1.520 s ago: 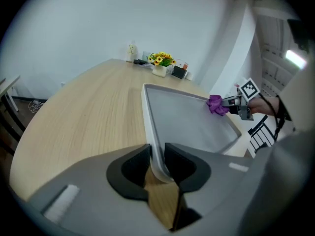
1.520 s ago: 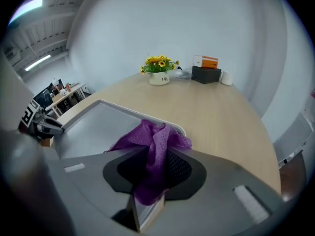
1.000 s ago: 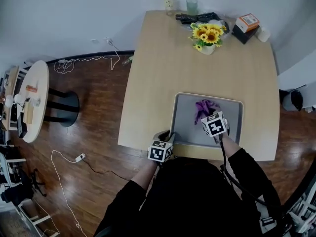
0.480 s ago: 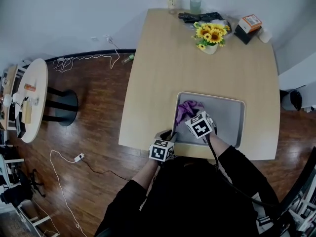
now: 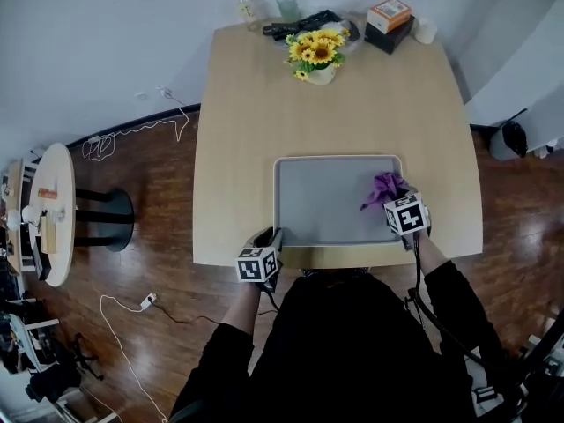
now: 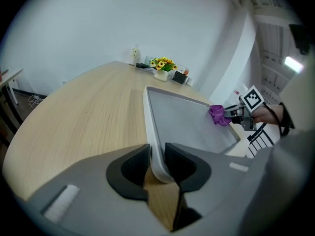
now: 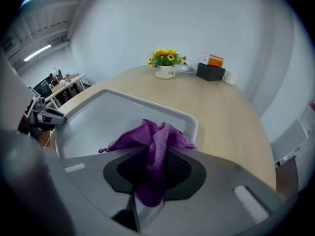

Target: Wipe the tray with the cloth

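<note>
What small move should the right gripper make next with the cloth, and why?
Probably sweep leftward across the tray. The right gripper is shut on the cloth at the tray's right end, most of the grey floor lies bare to its left, and the left gripper's jaws are closing on the near-left rim, steadying it.

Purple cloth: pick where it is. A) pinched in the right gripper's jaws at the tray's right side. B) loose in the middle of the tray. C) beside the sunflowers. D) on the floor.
A: the right gripper view shows the purple cloth bunched between the jaws of the right gripper, over the right end of the tray.
</note>
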A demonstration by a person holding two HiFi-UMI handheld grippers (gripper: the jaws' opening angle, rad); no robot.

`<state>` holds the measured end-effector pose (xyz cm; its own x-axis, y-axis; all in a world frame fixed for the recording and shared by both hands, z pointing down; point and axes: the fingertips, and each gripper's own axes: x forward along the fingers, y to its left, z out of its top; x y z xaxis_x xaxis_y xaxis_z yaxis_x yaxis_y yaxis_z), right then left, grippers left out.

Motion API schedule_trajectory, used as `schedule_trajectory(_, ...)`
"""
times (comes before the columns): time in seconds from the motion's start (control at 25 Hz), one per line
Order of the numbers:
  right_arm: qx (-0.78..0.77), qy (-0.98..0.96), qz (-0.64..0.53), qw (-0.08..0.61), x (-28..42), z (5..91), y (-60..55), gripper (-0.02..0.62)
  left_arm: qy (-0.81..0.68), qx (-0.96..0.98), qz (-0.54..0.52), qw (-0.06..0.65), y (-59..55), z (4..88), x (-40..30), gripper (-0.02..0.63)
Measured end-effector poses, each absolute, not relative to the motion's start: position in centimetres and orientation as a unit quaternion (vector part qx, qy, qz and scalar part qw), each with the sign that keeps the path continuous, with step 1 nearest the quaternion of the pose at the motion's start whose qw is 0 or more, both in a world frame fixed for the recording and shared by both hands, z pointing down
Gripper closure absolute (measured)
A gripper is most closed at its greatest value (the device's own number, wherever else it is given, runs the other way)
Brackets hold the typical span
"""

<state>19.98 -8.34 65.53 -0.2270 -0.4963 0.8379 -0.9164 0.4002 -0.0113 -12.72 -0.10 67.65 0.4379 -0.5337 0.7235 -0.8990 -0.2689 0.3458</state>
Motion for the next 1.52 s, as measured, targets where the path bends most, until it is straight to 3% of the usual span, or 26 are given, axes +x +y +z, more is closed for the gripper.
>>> schedule_trajectory(0.44,0.489,-0.730,0.239,0.413,18.8,65.7,-8.8,0.511,-0.462,0.765,0.254,0.370,-0.2,67.6,-11.9,0.528)
schedule_trajectory(0.92,0.319,-0.821,0.148,0.450,-5.7,65.4,-9.0,0.509,-0.426,0.785,0.246,0.377,-0.3,67.5,-11.8,0.520)
schedule_trajectory(1.08,0.280,-0.833,0.123,0.461,-10.8,65.6,-8.2,0.511,-0.417,0.786,0.255,0.380,-0.3,67.4,-11.8,0.520)
schedule_trajectory(1.28,0.269,-0.837,0.138,0.456,-9.6,65.7,-7.8,0.511,-0.422,0.784,0.253,0.380,-0.3,67.7,-12.3,0.520)
schedule_trajectory(1.52,0.294,-0.822,0.166,0.459,-1.9,65.7,-6.4,0.511,-0.435,0.775,0.244,0.389,-0.3,67.8,-12.8,0.520)
